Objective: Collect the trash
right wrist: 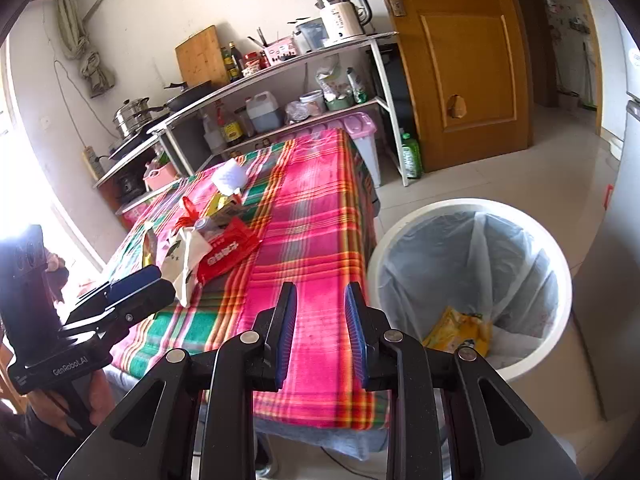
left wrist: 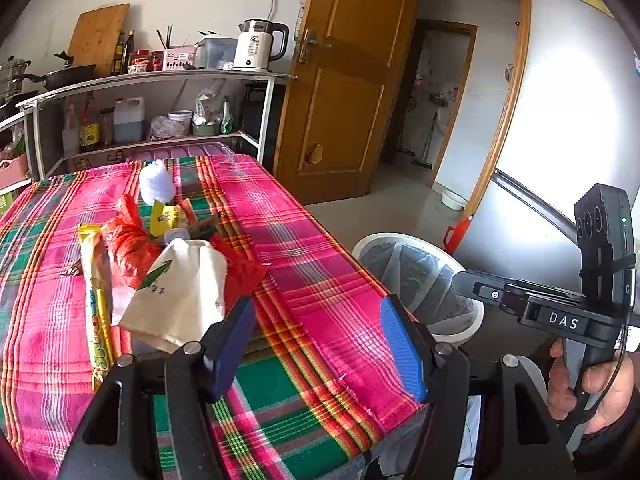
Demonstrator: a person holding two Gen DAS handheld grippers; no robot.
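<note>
A round white bin [right wrist: 532, 364], lined with thin clear plastic, holds a crinkled yellow wrapper [right wrist: 456, 330]. Trash pile [left wrist: 168, 264] lies on the plaid-clothed desk [left wrist: 320, 280]. Left hand-held gripper [left wrist: 320, 344] stands wide and empty; right hand-held gripper [right wrist: 320, 336] narrow and empty.

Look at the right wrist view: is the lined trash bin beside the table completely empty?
No. A yellow wrapper already lies at the bottom of the white trash bin, on its clear liner.
</note>
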